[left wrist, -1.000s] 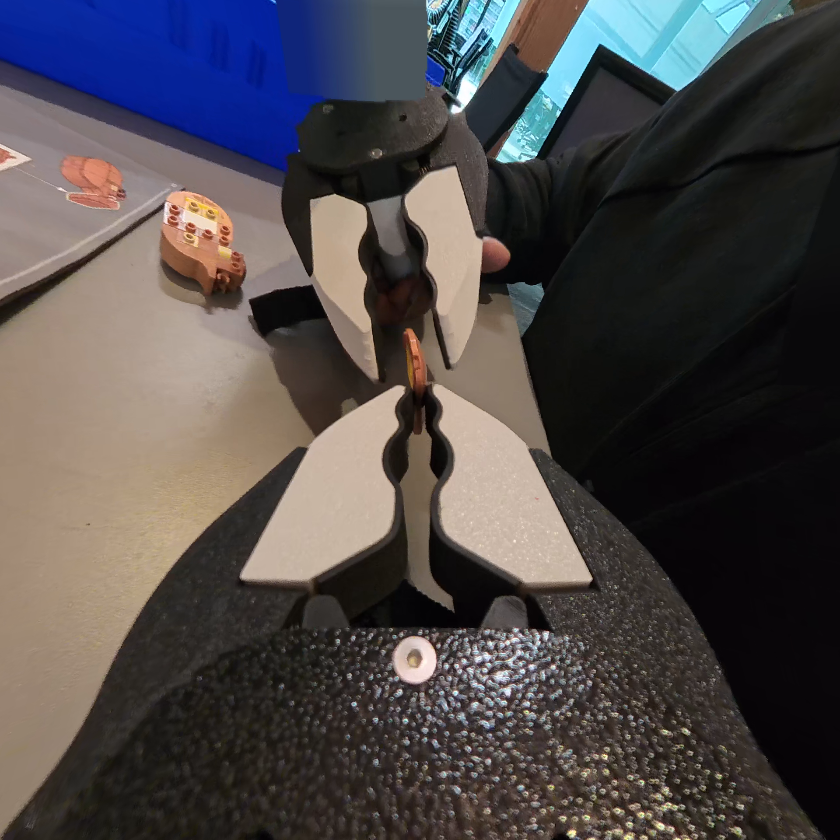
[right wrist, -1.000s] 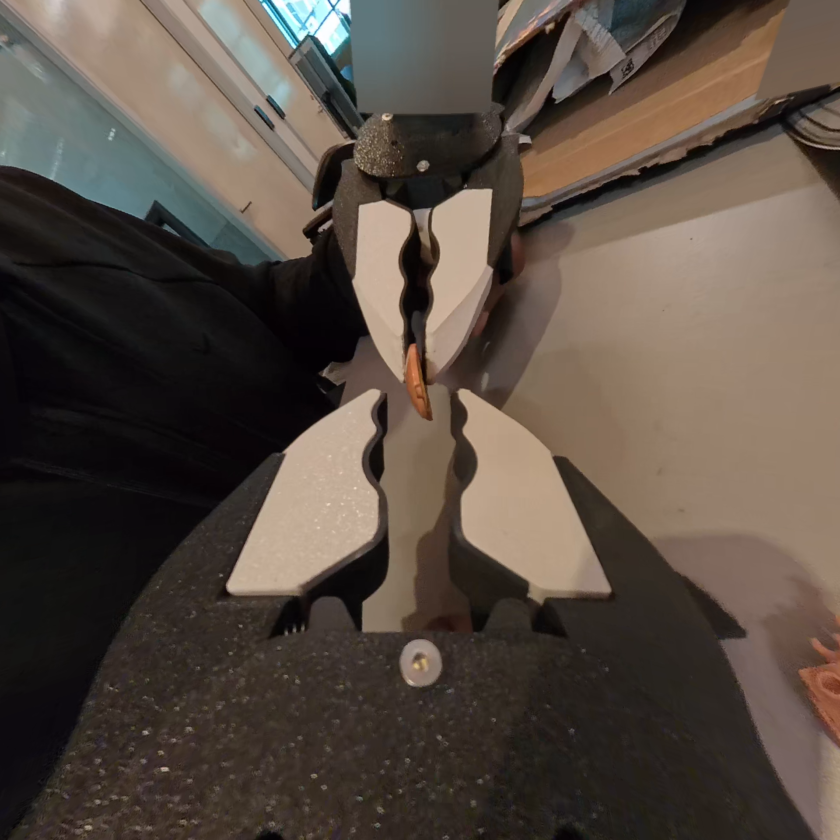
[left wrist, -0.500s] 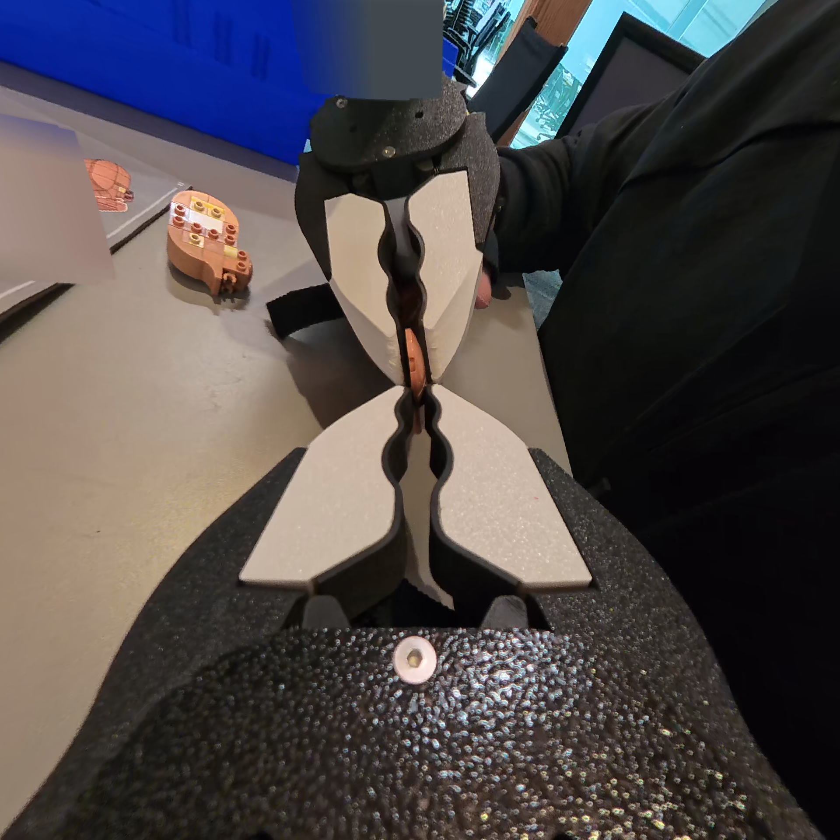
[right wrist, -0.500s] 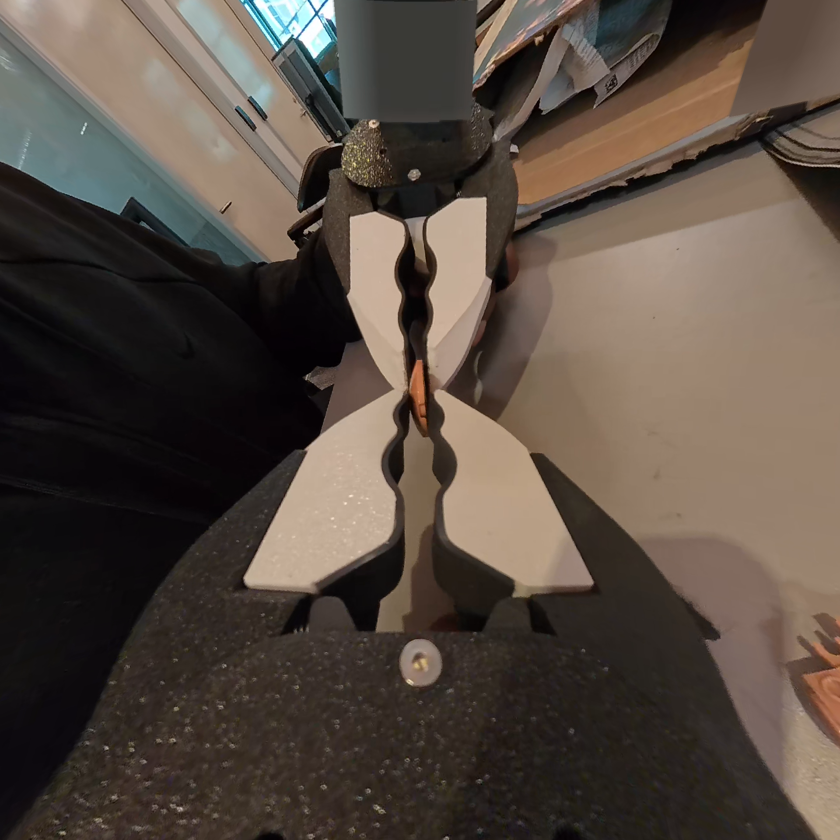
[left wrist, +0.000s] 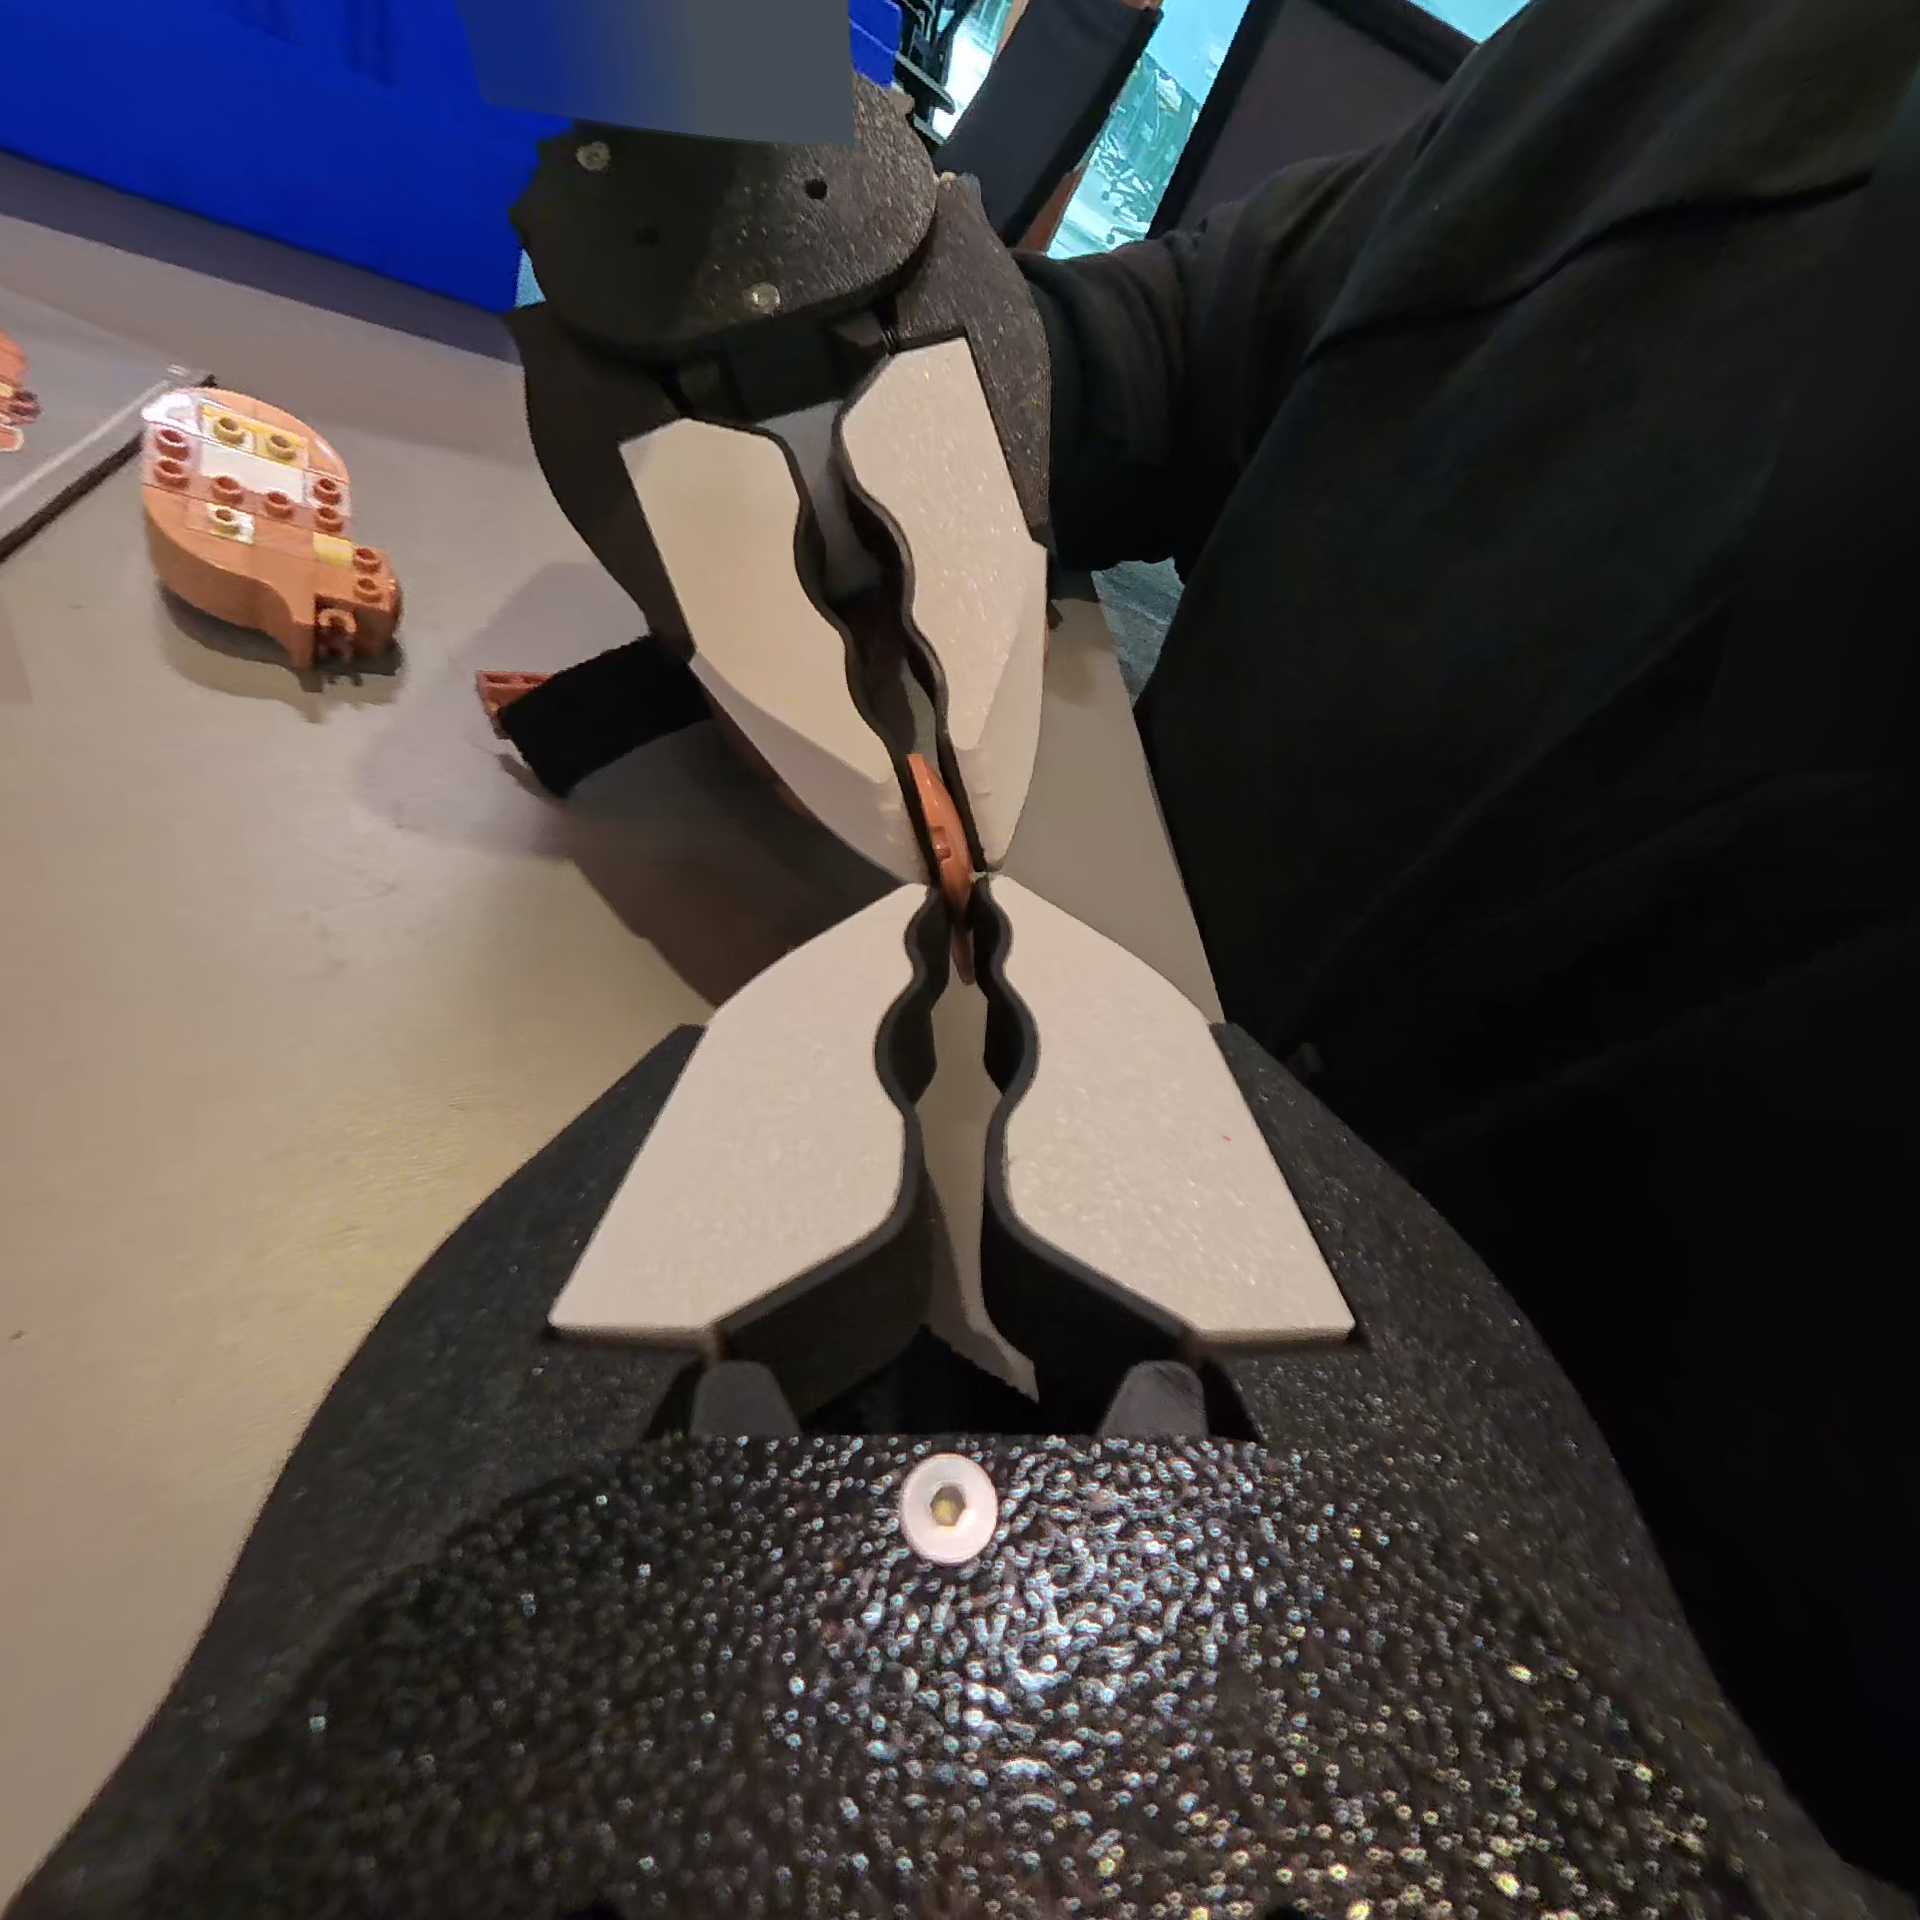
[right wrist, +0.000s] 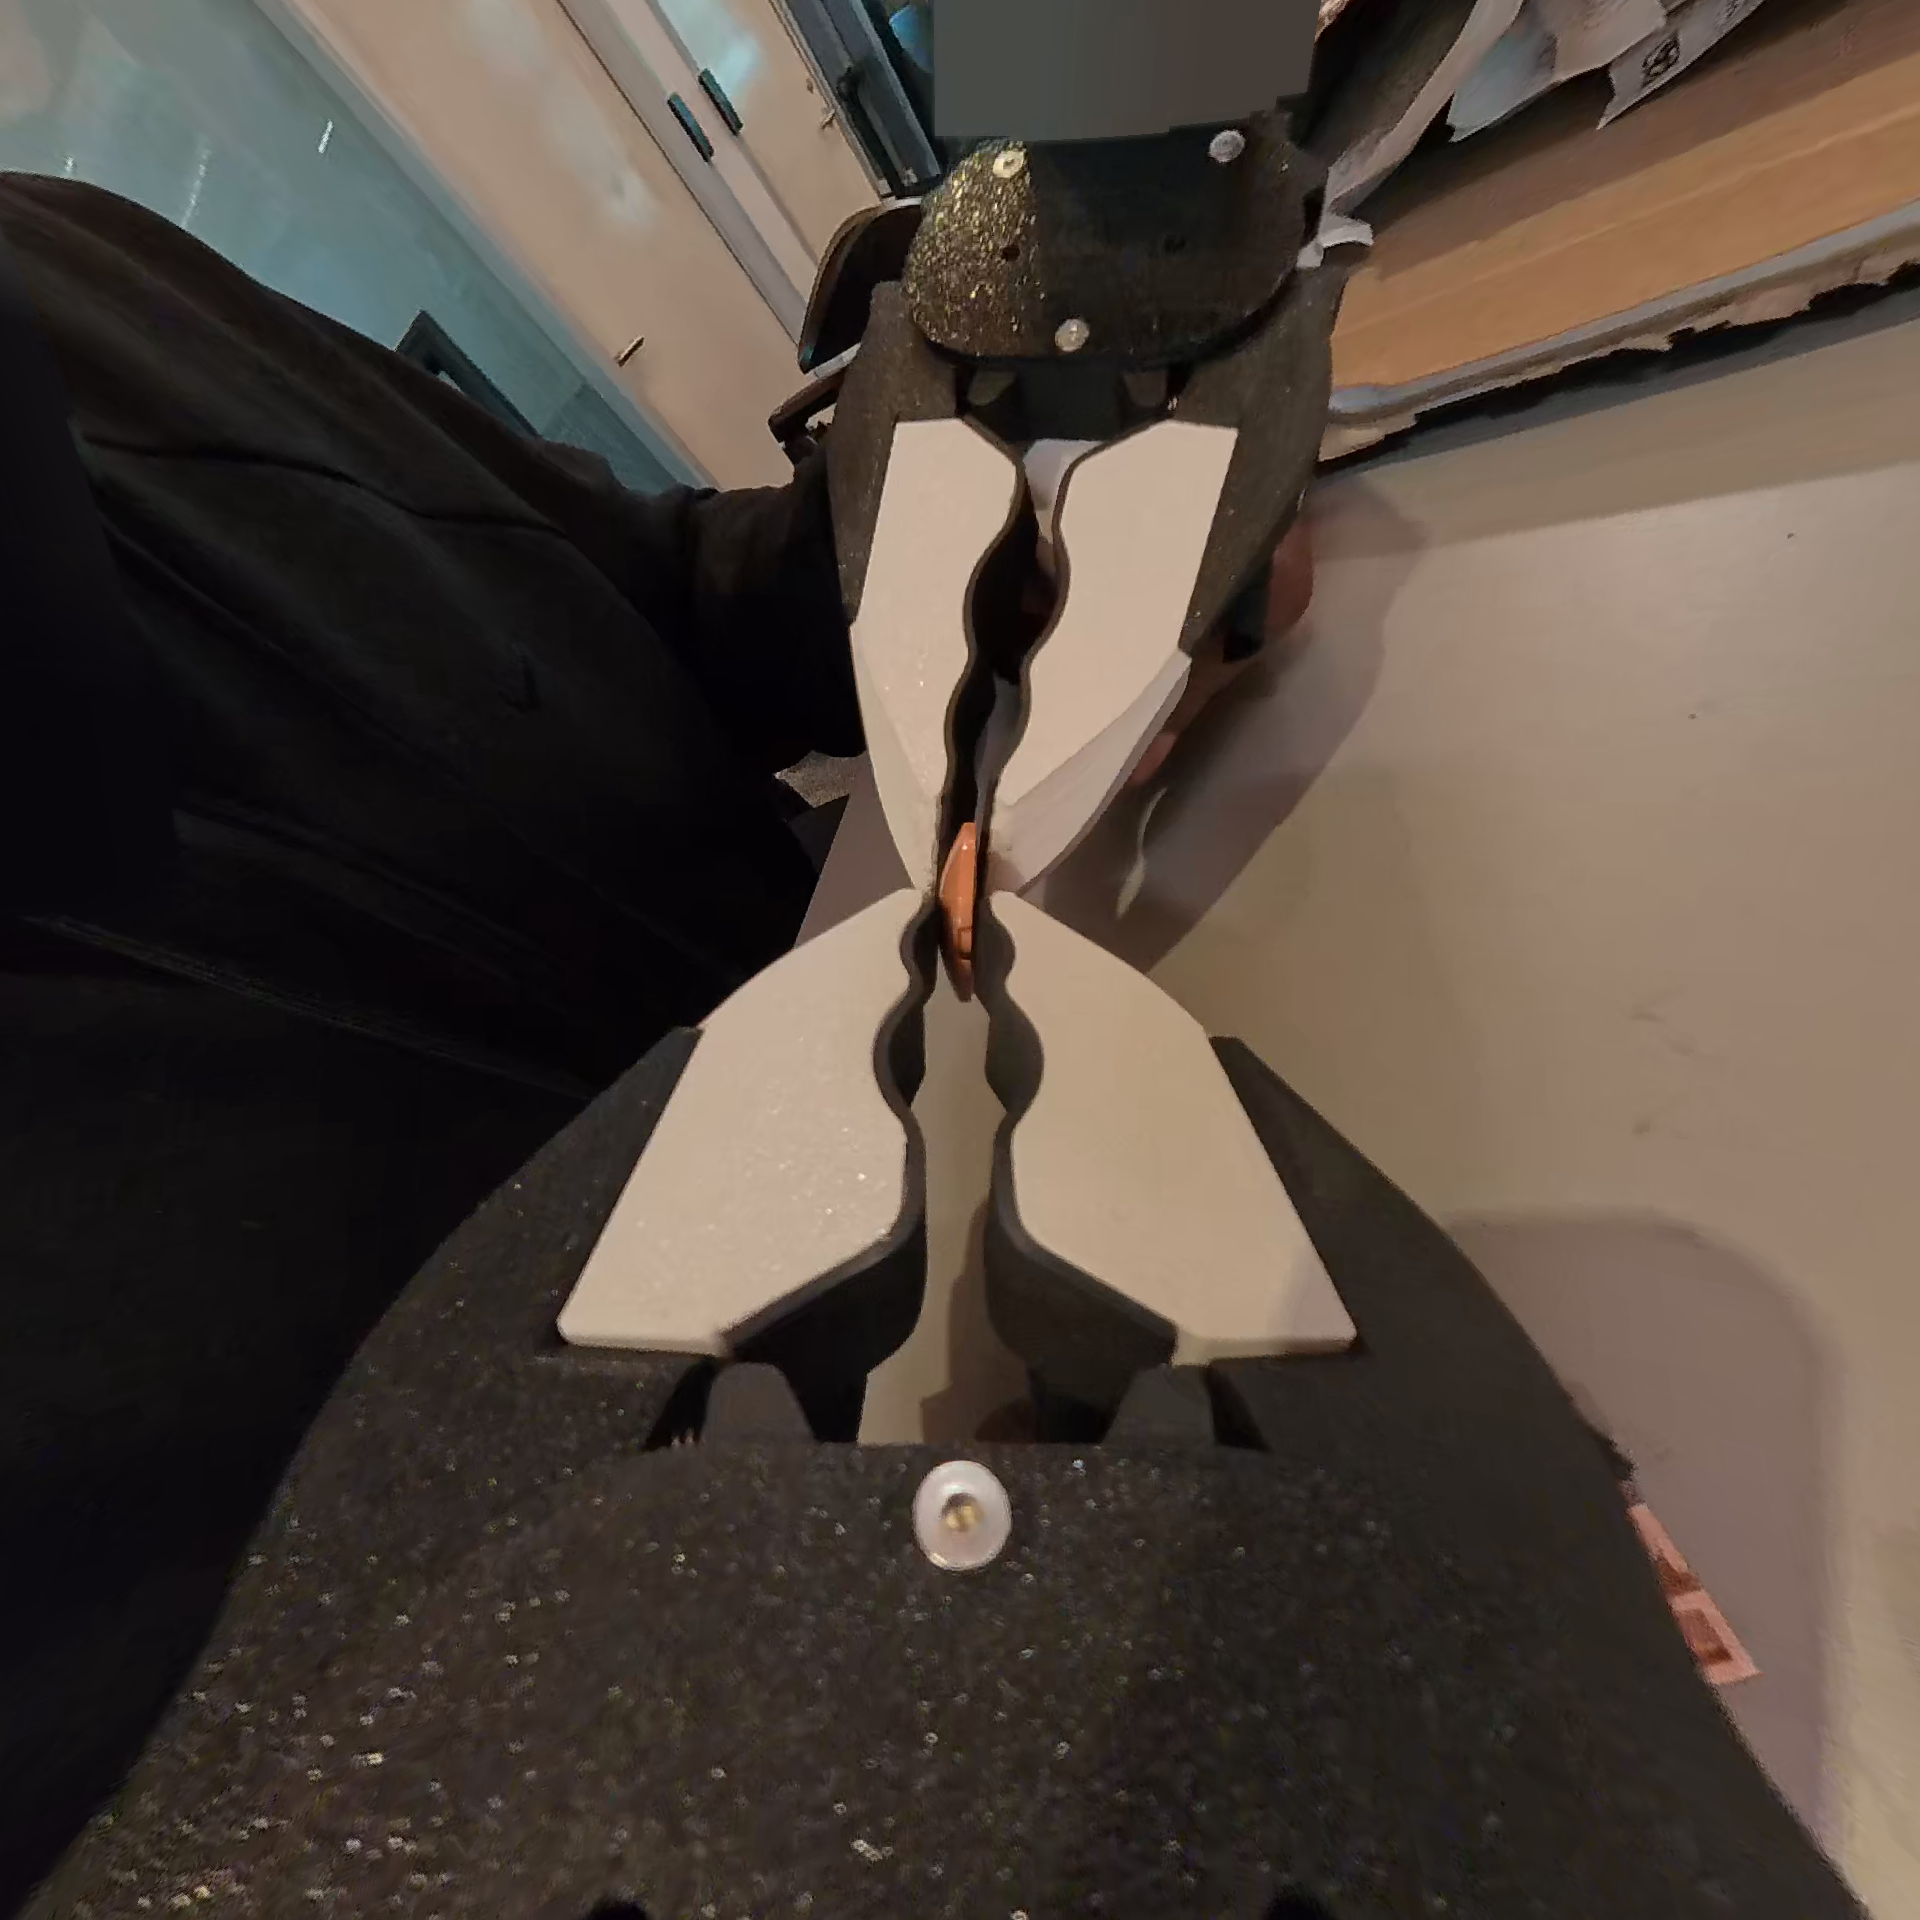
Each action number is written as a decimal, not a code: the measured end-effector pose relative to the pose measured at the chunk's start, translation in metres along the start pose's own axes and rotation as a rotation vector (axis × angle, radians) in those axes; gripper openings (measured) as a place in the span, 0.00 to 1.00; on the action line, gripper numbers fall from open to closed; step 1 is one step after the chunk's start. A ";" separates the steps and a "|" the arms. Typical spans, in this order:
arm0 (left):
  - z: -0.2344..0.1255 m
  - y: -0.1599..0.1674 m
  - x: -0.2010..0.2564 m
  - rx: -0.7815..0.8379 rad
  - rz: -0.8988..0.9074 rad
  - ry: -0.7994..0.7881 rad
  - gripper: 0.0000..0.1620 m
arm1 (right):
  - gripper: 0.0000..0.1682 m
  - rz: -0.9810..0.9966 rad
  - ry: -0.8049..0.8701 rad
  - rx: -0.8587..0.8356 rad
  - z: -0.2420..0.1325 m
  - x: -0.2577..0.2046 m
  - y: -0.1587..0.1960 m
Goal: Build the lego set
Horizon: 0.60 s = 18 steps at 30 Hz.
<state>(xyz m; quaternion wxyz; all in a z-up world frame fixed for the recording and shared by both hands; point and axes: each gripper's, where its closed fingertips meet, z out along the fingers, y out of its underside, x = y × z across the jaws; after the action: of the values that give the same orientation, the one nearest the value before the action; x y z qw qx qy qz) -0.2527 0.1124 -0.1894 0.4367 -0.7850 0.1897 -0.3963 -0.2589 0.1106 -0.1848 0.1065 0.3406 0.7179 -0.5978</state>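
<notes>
— What are your jaws doing?

— My left gripper (left wrist: 951,914) and my right gripper (right wrist: 961,925) meet tip to tip above the surface. Both are nearly closed, each pinching an end of the same small flat reddish-brown lego piece (left wrist: 948,852), which stands on edge between the two pairs of tips. In the left wrist view the right gripper (left wrist: 940,821) faces me; in the right wrist view the left gripper (right wrist: 971,831) does. The gaps behind the tips are narrow and wavy.

— And the rest of the build?

— A partly built brown rounded lego body with tan and yellow studs on top (left wrist: 255,520) lies flat on the matte grey surface (left wrist: 260,1039), well to the left of the grippers. Another small brown brick (left wrist: 509,691) lies near a black strap under the right gripper. A printed instruction sheet (left wrist: 62,436) sits at the far left edge. From the right wrist view, pinkish-brown lego bits (right wrist: 1704,1652) show at the lower right edge of the surface.

— What's around you?

— A bright blue panel (left wrist: 260,125) runs behind the surface. Black chairs (left wrist: 1039,94) and teal-lit glass stand beyond. On the other side I see pale cabinet doors (right wrist: 644,156) and torn brown cardboard (right wrist: 1610,260) with crumpled paper at the surface's far edge. A person's black sleeve (left wrist: 1507,520) fills one side of both views.
</notes>
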 end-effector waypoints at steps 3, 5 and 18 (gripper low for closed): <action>0.001 0.002 0.002 -0.011 -0.003 0.012 0.02 | 0.04 -0.004 -0.009 -0.013 0.001 -0.002 0.002; 0.001 0.002 0.003 -0.012 -0.001 0.014 0.02 | 0.04 -0.001 -0.018 -0.016 0.001 -0.003 0.002; -0.003 -0.003 0.001 0.033 -0.020 0.019 0.03 | 0.14 0.025 0.021 0.018 0.000 0.003 -0.003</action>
<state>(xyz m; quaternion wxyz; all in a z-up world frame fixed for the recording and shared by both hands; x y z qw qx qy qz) -0.2547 0.1117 -0.1852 0.4439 -0.7758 0.1793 -0.4111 -0.2632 0.1120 -0.1841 0.1035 0.3569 0.7092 -0.5991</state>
